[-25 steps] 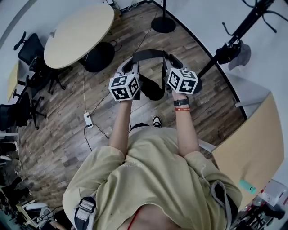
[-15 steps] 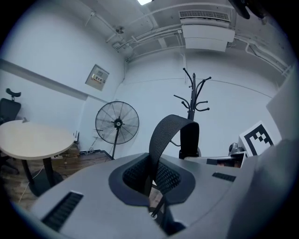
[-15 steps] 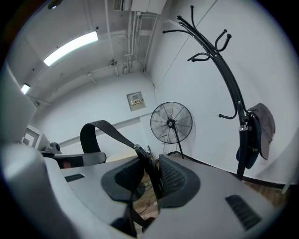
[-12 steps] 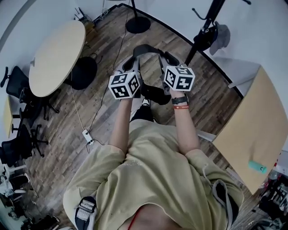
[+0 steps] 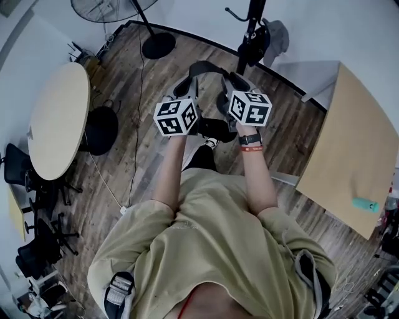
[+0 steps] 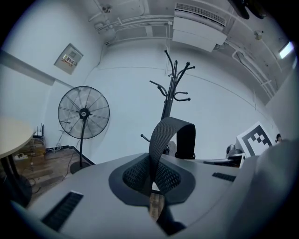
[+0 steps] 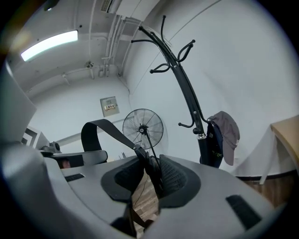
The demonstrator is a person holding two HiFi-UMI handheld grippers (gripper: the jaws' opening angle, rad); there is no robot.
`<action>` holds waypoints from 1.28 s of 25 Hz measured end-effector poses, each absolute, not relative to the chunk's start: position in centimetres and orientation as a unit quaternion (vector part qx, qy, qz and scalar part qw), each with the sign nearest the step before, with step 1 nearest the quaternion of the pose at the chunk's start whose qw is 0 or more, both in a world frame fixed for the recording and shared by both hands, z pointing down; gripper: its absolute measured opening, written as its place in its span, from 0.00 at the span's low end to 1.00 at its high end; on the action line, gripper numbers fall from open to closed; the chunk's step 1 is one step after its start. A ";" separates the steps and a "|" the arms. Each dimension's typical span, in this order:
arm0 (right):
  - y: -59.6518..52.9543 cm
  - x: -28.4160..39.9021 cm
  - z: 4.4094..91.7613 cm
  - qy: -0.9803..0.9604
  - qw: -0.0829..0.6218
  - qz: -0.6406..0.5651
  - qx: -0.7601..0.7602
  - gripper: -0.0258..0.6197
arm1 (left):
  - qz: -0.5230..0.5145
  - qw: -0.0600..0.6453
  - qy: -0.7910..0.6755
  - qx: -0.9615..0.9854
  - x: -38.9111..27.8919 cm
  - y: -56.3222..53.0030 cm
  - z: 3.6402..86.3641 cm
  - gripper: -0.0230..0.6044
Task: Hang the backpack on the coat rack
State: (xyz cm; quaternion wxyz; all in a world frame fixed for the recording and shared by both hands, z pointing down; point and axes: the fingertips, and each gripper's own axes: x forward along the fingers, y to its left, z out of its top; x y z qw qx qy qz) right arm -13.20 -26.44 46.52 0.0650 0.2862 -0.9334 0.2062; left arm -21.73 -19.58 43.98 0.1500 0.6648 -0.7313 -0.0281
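Backpack [image 5: 213, 128], one, black, hangs in the air below its webbing strap [image 5: 206, 67], which I hold in two places. My left tongs [image 6: 153, 179] are clenched on the strap. My right tongs [image 7: 152, 179] are easing open, though their pads press on it. One black coat rack [image 5: 250, 28] stands just ahead by the wall, carrying one grey cap [image 7: 227, 133] and one dark item [image 7: 212, 144]. One pedestal fan [image 6: 84, 112] stands left of it. One round desk [image 5: 53, 118] and one rectangular desk [image 5: 349, 156] flank me. A wall panel [image 6: 70, 57] bears a label too small to read.

Coat rack [image 5: 252, 19] now straight ahead, standing fan [image 5: 103, 7] newly in view
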 end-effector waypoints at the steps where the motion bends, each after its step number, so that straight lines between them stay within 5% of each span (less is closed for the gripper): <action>1: -27.1 -12.9 46.6 -0.931 0.067 0.207 0.294 0.21 | -0.029 0.152 -0.726 0.670 -21.5 -20.6 44.0 0.08; 32: -47.9 -8.8 48.6 -0.851 0.059 0.248 0.458 0.22 | 0.012 0.184 -0.602 0.777 -20.6 -44.4 45.9 0.08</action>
